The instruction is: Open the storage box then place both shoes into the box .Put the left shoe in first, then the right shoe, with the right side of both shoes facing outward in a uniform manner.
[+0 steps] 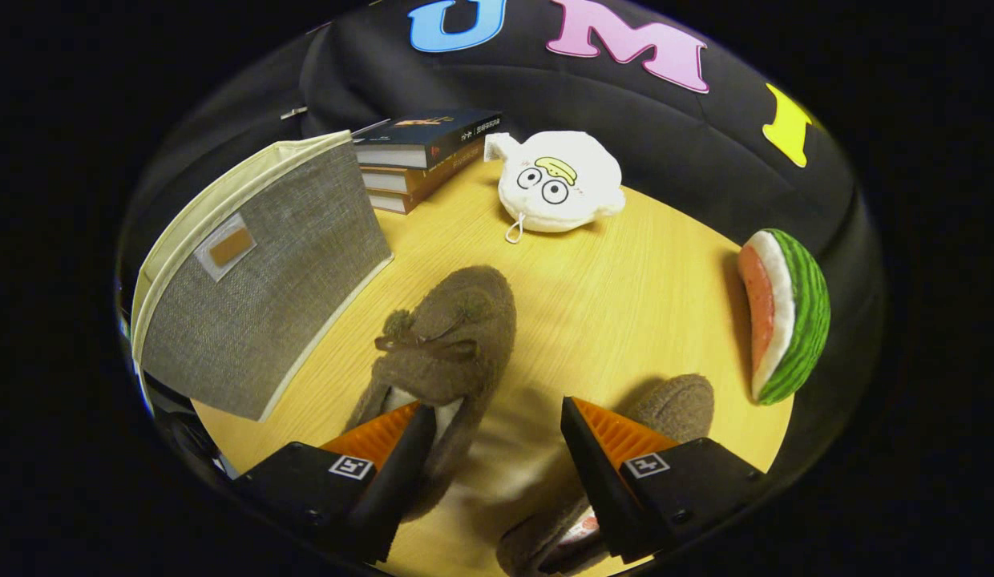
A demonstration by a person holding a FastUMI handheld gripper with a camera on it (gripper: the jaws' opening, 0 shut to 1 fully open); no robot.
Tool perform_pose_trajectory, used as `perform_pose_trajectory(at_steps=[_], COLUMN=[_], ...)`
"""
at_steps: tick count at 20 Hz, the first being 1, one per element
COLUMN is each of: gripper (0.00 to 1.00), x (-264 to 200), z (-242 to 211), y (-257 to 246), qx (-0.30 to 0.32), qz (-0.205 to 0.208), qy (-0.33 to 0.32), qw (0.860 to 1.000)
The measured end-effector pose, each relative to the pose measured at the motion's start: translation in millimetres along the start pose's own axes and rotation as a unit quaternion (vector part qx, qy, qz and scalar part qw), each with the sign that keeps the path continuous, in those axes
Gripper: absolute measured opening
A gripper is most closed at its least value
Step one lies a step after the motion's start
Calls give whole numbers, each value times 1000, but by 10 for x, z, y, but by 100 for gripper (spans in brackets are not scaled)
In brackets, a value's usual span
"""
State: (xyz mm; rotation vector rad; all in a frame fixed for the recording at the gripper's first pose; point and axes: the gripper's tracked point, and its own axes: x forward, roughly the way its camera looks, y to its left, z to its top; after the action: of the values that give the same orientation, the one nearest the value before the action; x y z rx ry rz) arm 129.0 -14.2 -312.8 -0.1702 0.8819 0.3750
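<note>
**Gripper spread wide above two brown slippers, box shut**

The worktop (609, 288) is pale yellow wood, and it carries everything ahead of the gripper.

The storage box (264, 296) is the largest thing on it. It stands ahead of the left finger and off to that side, a grey fabric box with cream trim and a small label holder on the face turned toward the gripper. Its lid lies closed along the top edge.

The gripper (493, 457) hangs over the worktop with its fingers set wide apart and gripping nothing. Bare wood and a shadow show in the gap between them.

One brown slipper (457, 336) with a bow and small pompoms lies just ahead of the left finger, its toe pointing away from the gripper and its heel end passing under that finger's tip. The second slipper (673, 405) lies under and beside the right finger; its rounded end shows just beyond that finger, and more of it shows below the finger. Which is the left shoe and which the right cannot be told.

A stack of books (421, 156) sits beyond the box, at the far edge. A watermelon slice toy (785, 316) stands well off to the right of the right finger. A white plush toy (557, 184) with a cartoon face lies far ahead, beyond the first slipper and beside the books.
</note>
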Motion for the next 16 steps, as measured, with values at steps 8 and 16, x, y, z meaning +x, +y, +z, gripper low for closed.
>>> perform_pose_trajectory(at_steps=[8, 16], gripper=[21, 5], x=[157, -228], z=[-18, 227], y=[121, 133], qx=[80, 159], qz=[43, 46], qy=[39, 22], qw=[995, 986])
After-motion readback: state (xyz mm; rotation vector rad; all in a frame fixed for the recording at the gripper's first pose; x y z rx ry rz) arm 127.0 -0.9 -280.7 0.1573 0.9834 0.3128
